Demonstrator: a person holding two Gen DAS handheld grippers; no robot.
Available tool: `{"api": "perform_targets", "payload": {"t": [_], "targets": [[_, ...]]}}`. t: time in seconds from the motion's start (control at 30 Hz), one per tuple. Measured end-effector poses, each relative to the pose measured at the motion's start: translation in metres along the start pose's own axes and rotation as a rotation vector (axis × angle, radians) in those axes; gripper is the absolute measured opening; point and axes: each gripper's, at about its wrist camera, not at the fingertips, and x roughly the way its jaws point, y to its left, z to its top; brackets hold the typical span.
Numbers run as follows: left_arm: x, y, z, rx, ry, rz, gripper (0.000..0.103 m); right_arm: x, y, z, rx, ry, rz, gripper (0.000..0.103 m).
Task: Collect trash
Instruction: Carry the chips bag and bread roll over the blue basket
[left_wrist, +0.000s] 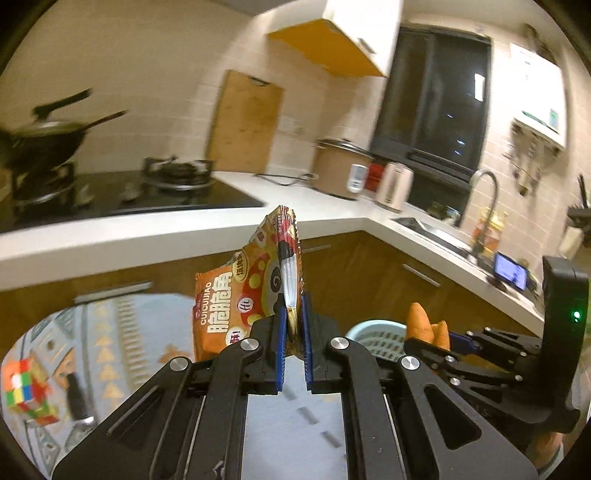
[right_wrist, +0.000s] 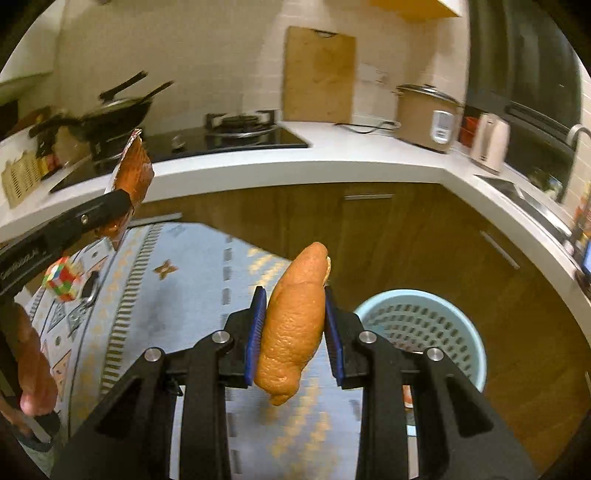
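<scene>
My left gripper (left_wrist: 293, 308) is shut on an orange snack wrapper (left_wrist: 236, 295), which stands up crumpled between the blue pads. The same wrapper (right_wrist: 135, 173) shows at upper left in the right wrist view, pinched by the left gripper. My right gripper (right_wrist: 295, 295) is shut on a piece of orange peel (right_wrist: 293, 325) that hangs between its pads; the peel (left_wrist: 424, 325) also shows in the left wrist view. A light blue slotted bin (right_wrist: 424, 325) stands on the floor just right of the peel, and its rim (left_wrist: 373, 328) appears beyond the left gripper.
A patterned mat (right_wrist: 177, 295) covers the floor, with a colourful puzzle cube (right_wrist: 62, 282) and a small dark object beside it. A white L-shaped counter (right_wrist: 332, 162) carries a hob, wok, rice cooker (right_wrist: 424, 118) and sink. Wooden cabinets stand behind the bin.
</scene>
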Motion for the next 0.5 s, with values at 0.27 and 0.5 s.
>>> {"api": "perform_targets", "payload": {"t": [0.27,0.5], "targets": [[0.055,-0.083,0.001,0.091,0.06,-0.101,0.006,-0.004,-0.084,-0.001,0.101,-0.006,-0.092,0.027],[0.117,-0.139,-0.016,0.129,0.157,-0.16,0.006,0.015,-0.165,-0.02,0.255,0.05,-0.113,0.027]]}}
